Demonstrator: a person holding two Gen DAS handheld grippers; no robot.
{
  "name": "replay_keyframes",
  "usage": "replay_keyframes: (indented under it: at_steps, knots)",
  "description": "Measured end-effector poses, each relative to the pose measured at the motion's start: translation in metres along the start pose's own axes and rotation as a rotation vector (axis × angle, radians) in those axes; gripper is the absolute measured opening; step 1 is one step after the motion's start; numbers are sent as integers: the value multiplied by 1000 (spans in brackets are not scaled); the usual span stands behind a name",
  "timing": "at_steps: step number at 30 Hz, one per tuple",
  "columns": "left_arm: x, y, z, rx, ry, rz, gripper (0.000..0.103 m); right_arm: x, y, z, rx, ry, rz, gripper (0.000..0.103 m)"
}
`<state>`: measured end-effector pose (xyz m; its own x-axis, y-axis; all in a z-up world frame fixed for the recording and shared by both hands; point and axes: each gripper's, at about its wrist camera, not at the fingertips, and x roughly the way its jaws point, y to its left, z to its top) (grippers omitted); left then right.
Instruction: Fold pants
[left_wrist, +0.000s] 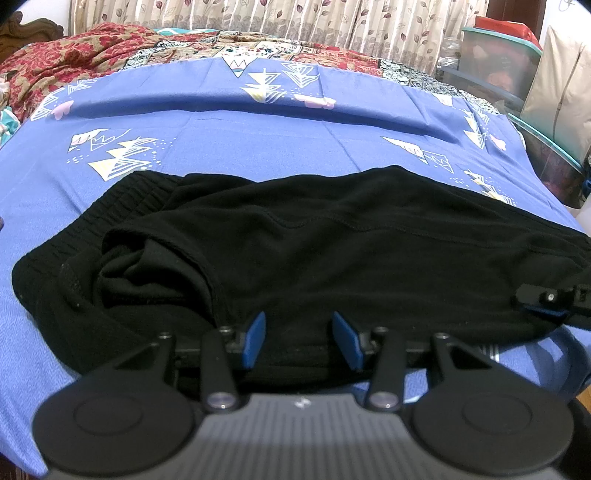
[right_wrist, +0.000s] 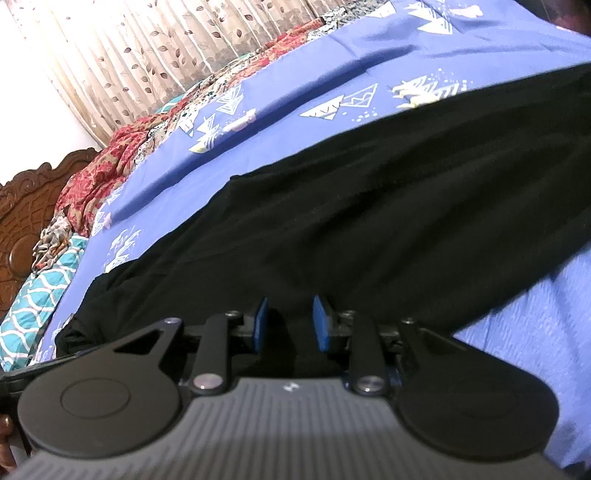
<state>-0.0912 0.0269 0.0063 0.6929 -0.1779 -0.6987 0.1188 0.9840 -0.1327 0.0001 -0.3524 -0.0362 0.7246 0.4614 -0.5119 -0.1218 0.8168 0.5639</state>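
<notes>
**Two grippers at the near edge of black pants on a bed**

Both grippers sit low at the near hem of the black pants, fingers pointing across the bed. Through the left wrist camera, the left gripper has its blue pads spread apart, dark fabric showing in the gap between them; the pads flank the cloth without pinching it. Off to its right, the tip of the right gripper lies at the edge of the pants. Through the right wrist camera, the right gripper also has its pads parted, a narrower gap than the left's, with black cloth in front and below; nothing is clamped there either.

Beyond the grippers the pants lie across the blue sheet with white triangle prints, doubled over, the ribbed waistband at the left end and a loose fold bunched just beside it. Farther back lies a red floral blanket, crumpled toward the carved wooden headboard. Leaf-patterned curtains hang along the far wall, and plastic storage boxes stand stacked at the far right.
</notes>
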Motion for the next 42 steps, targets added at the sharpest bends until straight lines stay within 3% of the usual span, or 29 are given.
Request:
replay_keyframes:
  at_steps: [2, 8, 15, 18, 22, 42]
  knots:
    - [0, -2, 1, 1, 0, 1, 42, -5, 6, 0, -14, -26, -11, 36]
    - [0, -3, 2, 1, 0, 2, 42, -13, 27, 0, -118, -80, 17, 36]
    - [0, -3, 2, 2, -1, 1, 42, 3, 41, -10, -210, -2, 55, 36]
    - [1, -3, 2, 2, -1, 0, 42, 18, 32, -12, -198, 67, 0, 34]
    - [1, -4, 2, 1, -1, -1, 42, 19, 25, -7, -142, 65, 22, 34]
    - [1, -2, 2, 0, -3, -3, 43, 13, 29, -11, -150, 60, 23, 34]
